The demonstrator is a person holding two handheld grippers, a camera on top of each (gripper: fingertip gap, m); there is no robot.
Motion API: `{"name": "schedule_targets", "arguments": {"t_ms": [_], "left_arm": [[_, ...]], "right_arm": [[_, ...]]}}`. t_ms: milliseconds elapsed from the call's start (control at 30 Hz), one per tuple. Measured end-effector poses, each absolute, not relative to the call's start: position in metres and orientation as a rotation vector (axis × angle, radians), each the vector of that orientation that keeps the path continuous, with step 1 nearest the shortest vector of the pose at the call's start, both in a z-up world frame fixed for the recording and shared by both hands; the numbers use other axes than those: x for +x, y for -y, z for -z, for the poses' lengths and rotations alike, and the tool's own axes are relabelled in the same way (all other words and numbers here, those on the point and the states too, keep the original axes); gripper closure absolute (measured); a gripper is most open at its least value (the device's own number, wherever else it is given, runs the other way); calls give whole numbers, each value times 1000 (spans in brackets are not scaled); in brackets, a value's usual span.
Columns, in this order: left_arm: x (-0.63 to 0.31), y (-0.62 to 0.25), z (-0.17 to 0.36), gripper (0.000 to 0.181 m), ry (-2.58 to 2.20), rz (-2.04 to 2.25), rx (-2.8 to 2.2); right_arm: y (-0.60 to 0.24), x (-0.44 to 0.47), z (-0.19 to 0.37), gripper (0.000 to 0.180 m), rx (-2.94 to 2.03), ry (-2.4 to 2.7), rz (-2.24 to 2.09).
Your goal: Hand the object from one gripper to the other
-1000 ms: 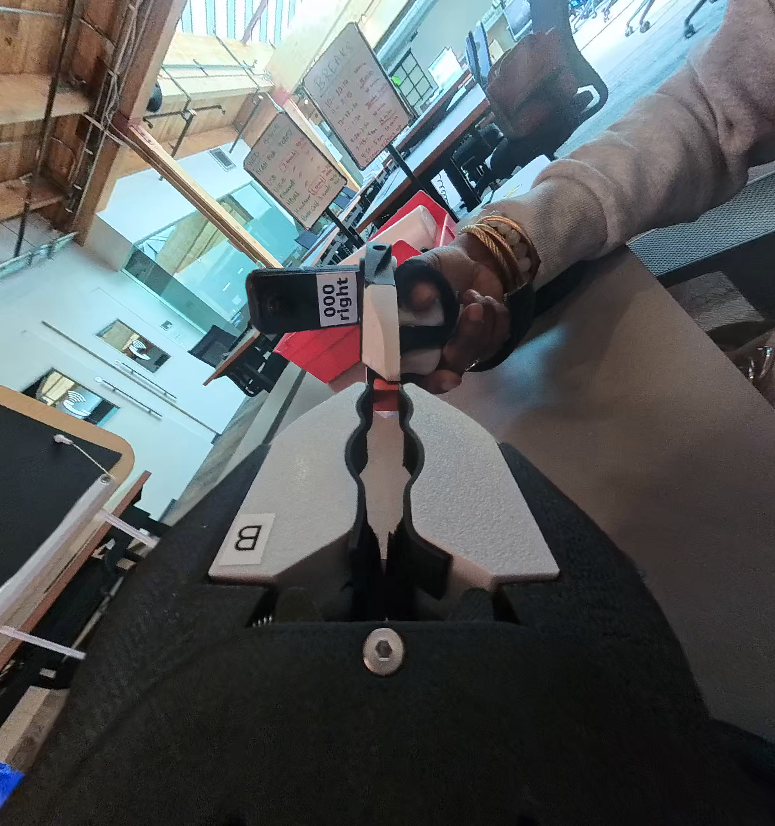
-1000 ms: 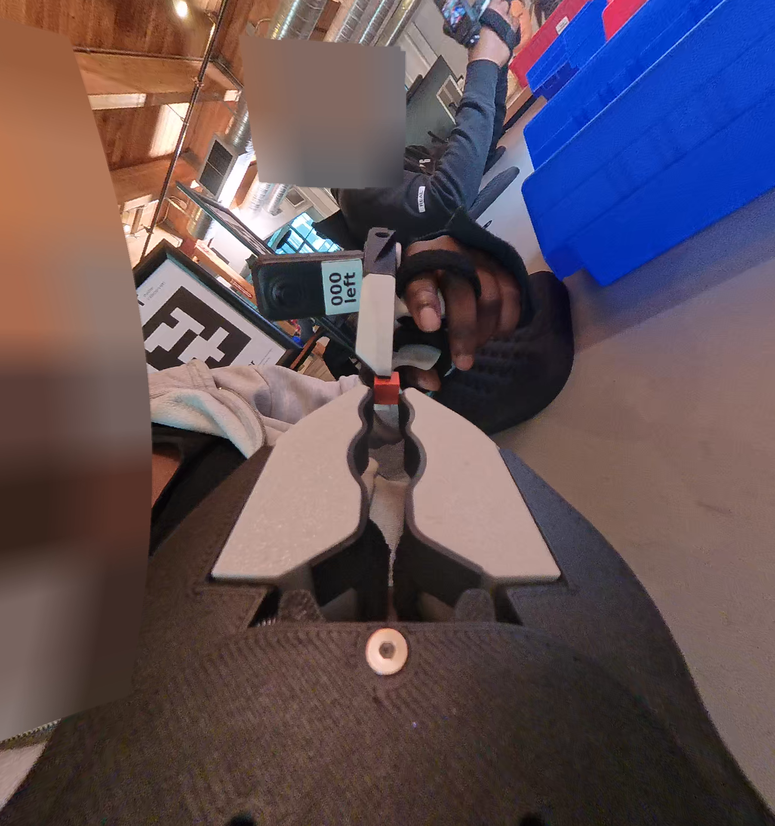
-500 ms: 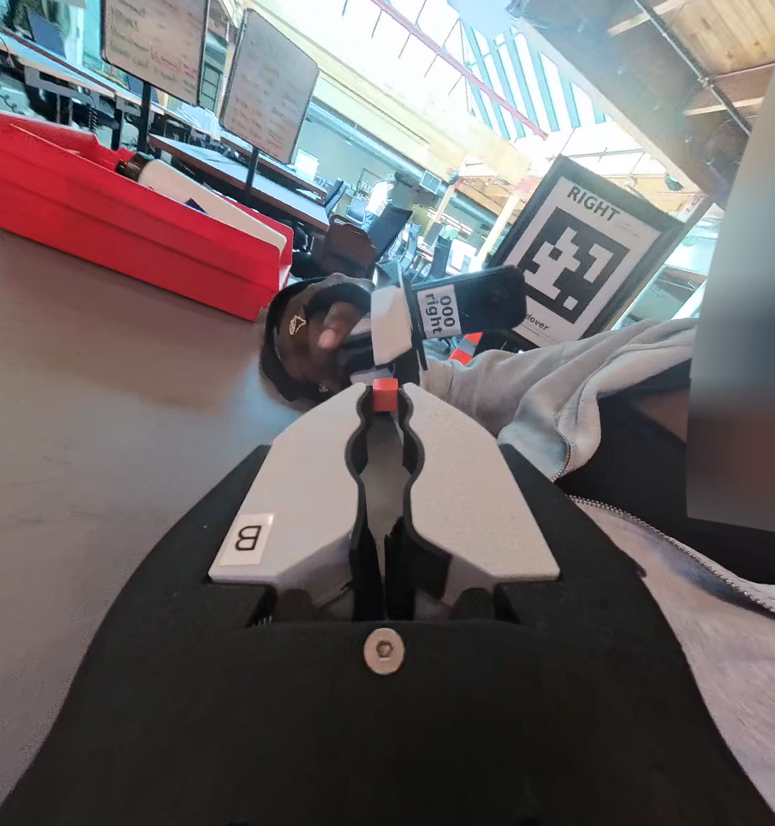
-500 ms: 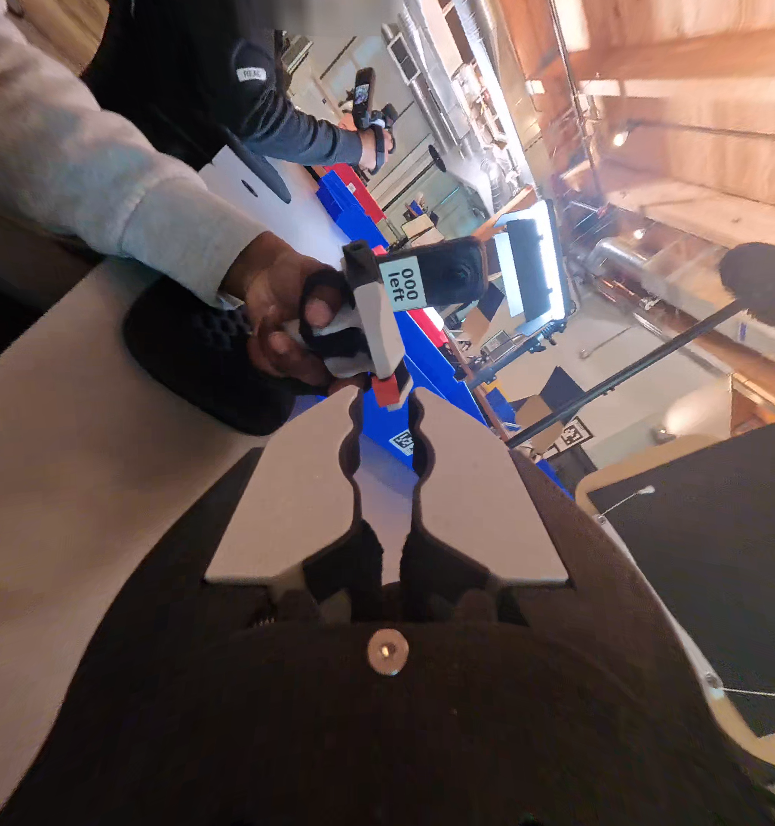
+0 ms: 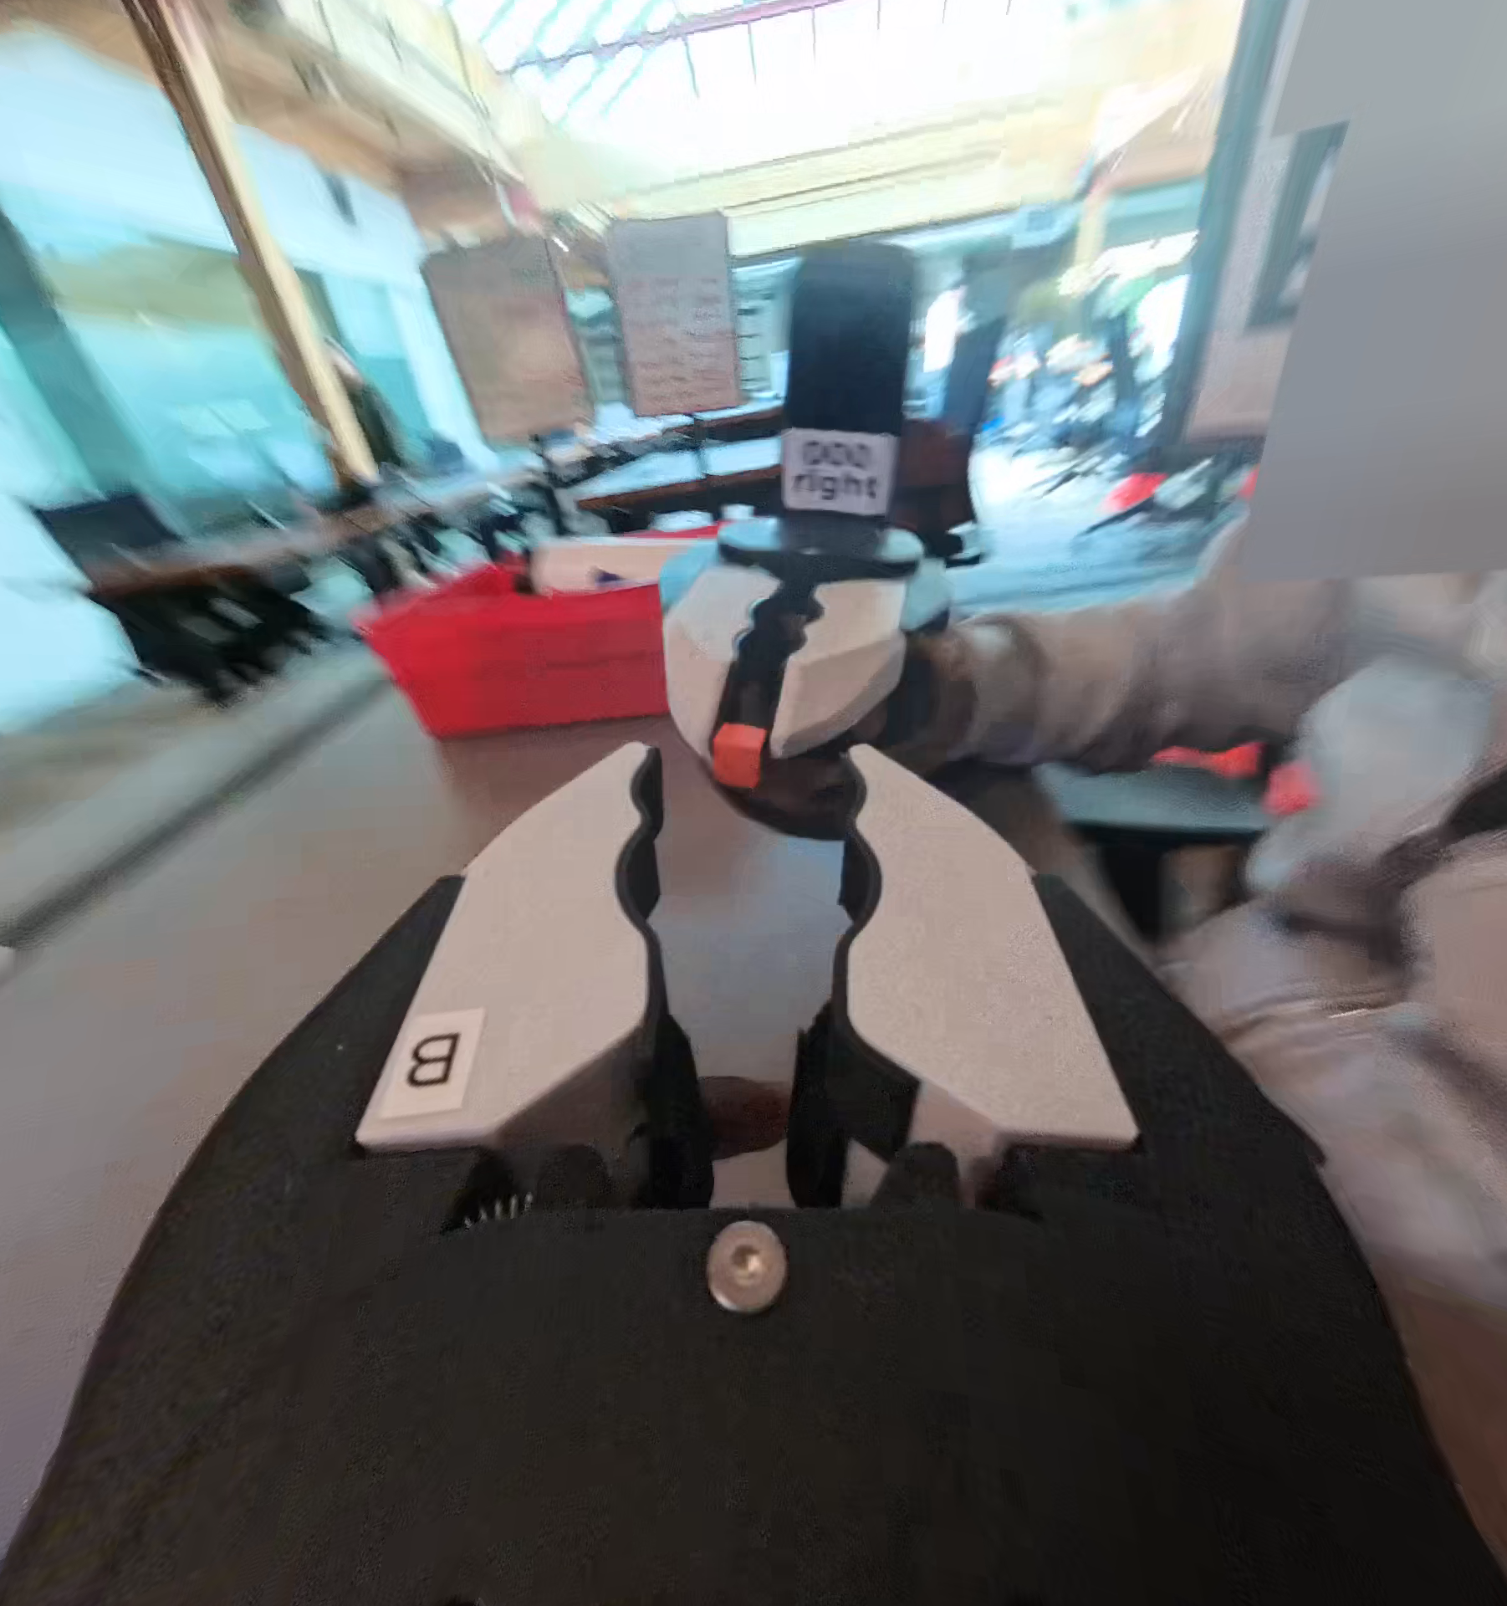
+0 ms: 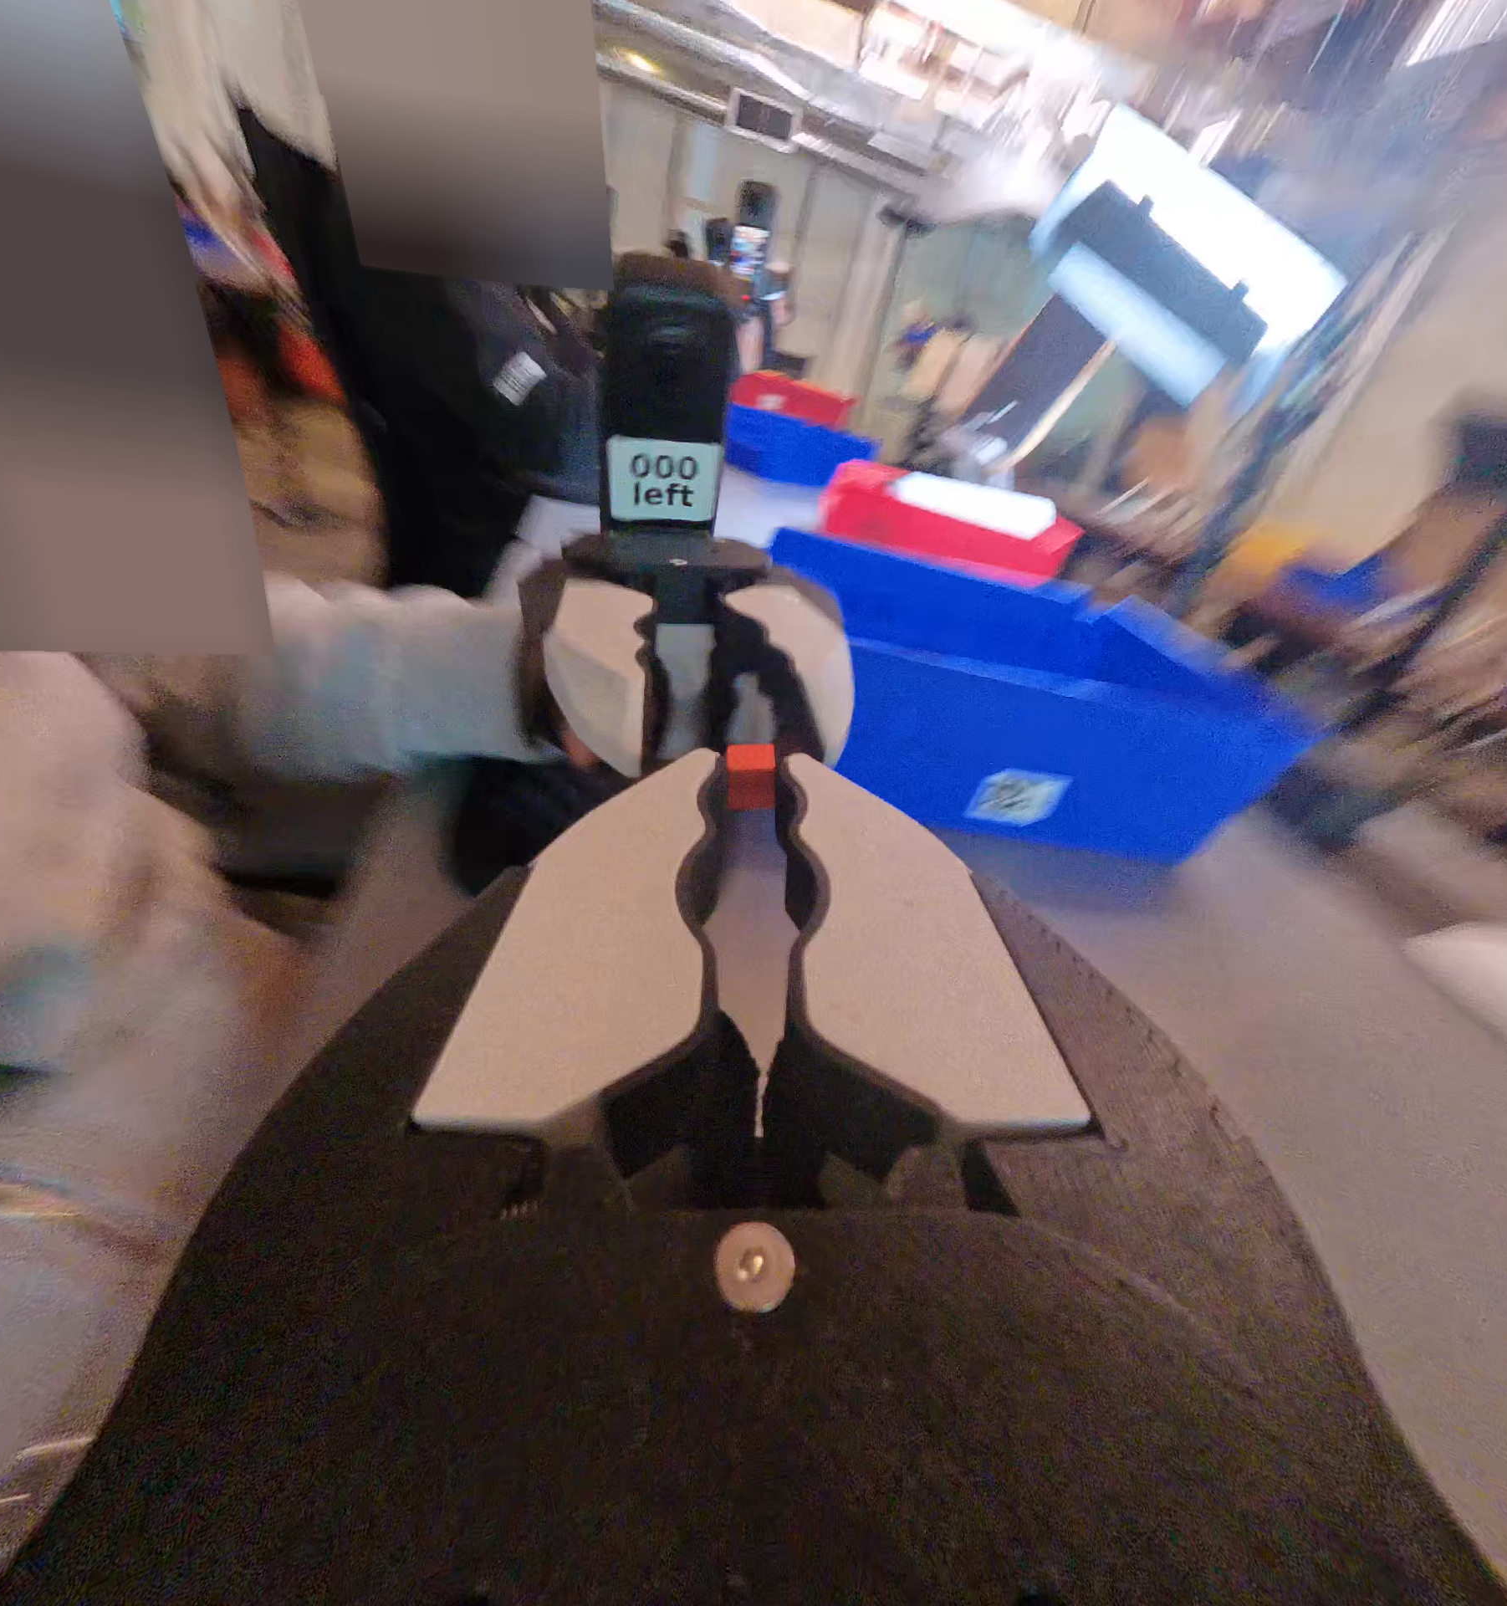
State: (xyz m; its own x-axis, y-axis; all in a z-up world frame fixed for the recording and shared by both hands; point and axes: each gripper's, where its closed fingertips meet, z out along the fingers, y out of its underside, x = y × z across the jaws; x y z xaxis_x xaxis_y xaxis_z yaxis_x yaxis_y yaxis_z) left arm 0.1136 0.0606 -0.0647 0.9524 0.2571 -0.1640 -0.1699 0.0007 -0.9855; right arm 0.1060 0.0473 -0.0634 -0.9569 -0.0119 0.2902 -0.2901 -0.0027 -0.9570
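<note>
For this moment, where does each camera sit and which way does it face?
Left wrist view: on the left gripper, looking along its open fingers at the right gripper, which pinches a small red cube; grey sleeve, red bin beyond.
Right wrist view: on the right gripper, shut on the red cube, facing the left gripper and blue bin.
Shared: cube, both grippers, facing each other.
</note>
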Motion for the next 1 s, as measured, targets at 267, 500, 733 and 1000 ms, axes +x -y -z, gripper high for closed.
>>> {"name": "schedule_targets", "arguments": {"t_ms": [267, 500, 733, 1000], "left_arm": [[113, -70, 82, 149, -251, -856, -1660], [114, -70, 80, 170, -251, -858, -1650], [104, -60, 71, 171, 43, -539, -1612], [123, -49, 50, 171, 346, 486, -1310]], "right_arm": [[-49, 113, 73, 170, -619, 2978, -2762], [-50, 113, 76, 170, -611, 3007, -2680], [-47, 107, 71, 155, -394, 2760, -2684], [-53, 110, 52, 150, 499, 1727, -1874]]}}
